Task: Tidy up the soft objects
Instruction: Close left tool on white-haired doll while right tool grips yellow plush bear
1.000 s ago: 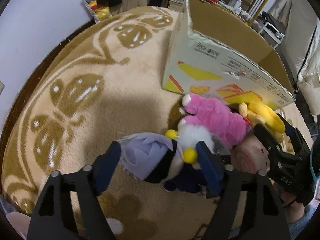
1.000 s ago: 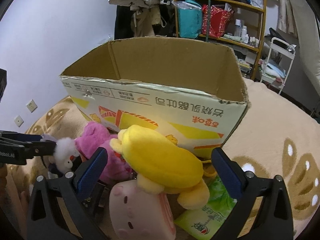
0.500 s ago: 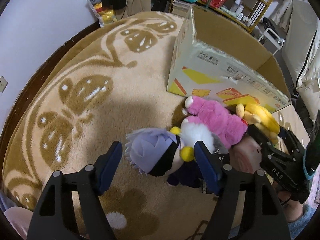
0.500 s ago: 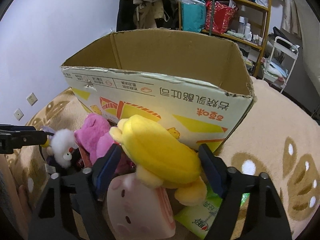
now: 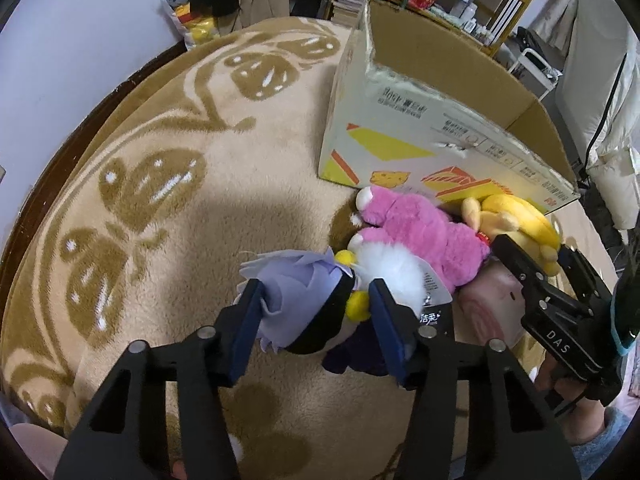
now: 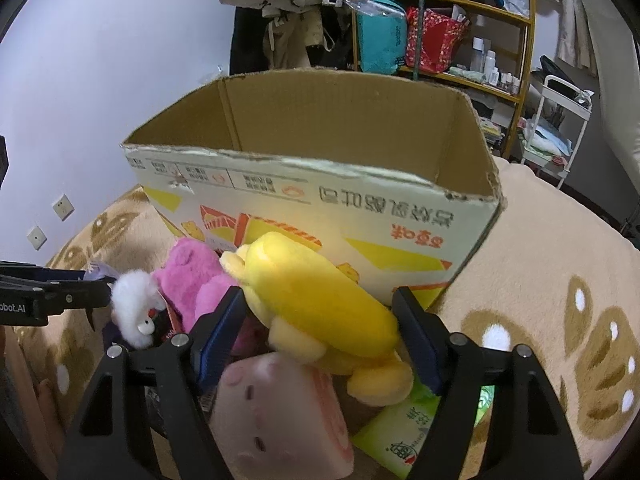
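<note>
On the beige rug with its brown leaf pattern, a heap of soft toys lies against the printed front wall of one open cardboard box. Leftmost is a doll with pale lilac felt hair and a black band, its dark body tucked under it; the left hand-held gripper has just been closing and its blue pads now press both sides of the doll's head. Beside it sits a small white fluffy toy with yellow pompoms and a paper tag. Next comes a shaggy pink plush with white paws, lying lengthwise towards the box. Right of that, a smooth yellow plush rests on top of a pale pink block-shaped pillow with a simple stitched face (its side shows a rolled, striped pattern). The right hand-held gripper has closed in within the last second and its pads sit against either flank of the yellow plush. Under the plush's foot lies one green packet, flat on the rug. That makes five soft toys, one packet, one box and two grippers. Shelves stand behind the box.
</note>
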The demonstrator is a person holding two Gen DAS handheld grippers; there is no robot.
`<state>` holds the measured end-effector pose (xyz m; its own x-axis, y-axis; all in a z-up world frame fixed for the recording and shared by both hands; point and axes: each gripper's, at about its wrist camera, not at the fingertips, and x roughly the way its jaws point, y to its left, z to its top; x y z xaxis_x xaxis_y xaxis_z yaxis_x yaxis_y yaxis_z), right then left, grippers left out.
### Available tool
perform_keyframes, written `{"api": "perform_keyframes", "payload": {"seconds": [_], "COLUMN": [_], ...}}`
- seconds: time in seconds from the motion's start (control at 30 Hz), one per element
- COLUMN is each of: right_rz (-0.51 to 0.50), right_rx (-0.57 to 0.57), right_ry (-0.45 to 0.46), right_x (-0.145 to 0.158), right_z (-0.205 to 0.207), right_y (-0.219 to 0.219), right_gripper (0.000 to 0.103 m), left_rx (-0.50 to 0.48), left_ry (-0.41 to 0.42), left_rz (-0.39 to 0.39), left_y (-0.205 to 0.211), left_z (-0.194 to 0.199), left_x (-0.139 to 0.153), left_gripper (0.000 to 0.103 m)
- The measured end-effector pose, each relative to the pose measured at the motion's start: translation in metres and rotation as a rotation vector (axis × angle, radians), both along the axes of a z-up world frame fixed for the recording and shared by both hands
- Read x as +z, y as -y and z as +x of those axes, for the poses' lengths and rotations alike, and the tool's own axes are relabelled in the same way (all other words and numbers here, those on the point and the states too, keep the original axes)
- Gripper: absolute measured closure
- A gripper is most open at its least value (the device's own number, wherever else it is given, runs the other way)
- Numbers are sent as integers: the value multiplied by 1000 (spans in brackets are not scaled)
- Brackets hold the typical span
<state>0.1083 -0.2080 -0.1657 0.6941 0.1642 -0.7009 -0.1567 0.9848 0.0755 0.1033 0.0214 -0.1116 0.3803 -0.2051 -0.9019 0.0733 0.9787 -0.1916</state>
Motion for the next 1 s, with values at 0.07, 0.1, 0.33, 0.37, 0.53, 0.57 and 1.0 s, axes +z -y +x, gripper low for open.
{"api": "perform_keyframes", "payload": {"seconds": [0.07,0.1,0.33,0.37,0.53,0.57,1.0], "right_rz": [-14,-18,-16,-17,-29,-30,-36], "right_rx": [9,15,11,11,10,9,1], "right_ry": [1,-4,-8,-10,-7,-6,11], "right_x": [0,0,0,0,2,3,9], "right_z": [1,2,0,-1,-6,-7,-17], "right_y": [-3,-4,-5,-6,-8,-7,-5], "right_gripper": [27,30,33,33,34,34,45], "left_rx": [-5,-8,-14,-17,-22,-10,20], "left_ry": [17,20,-7,-10,-10,-11,-66], "left_rz": [2,3,5,13,44,59,11], "left_y": [1,2,4,5,8,7,-2], "left_z": [-2,-2,5,6,6,7,12], "left_x": [3,3,-4,-5,-7,-8,-22], "left_gripper": [62,67,66,63,54,49,47]}}
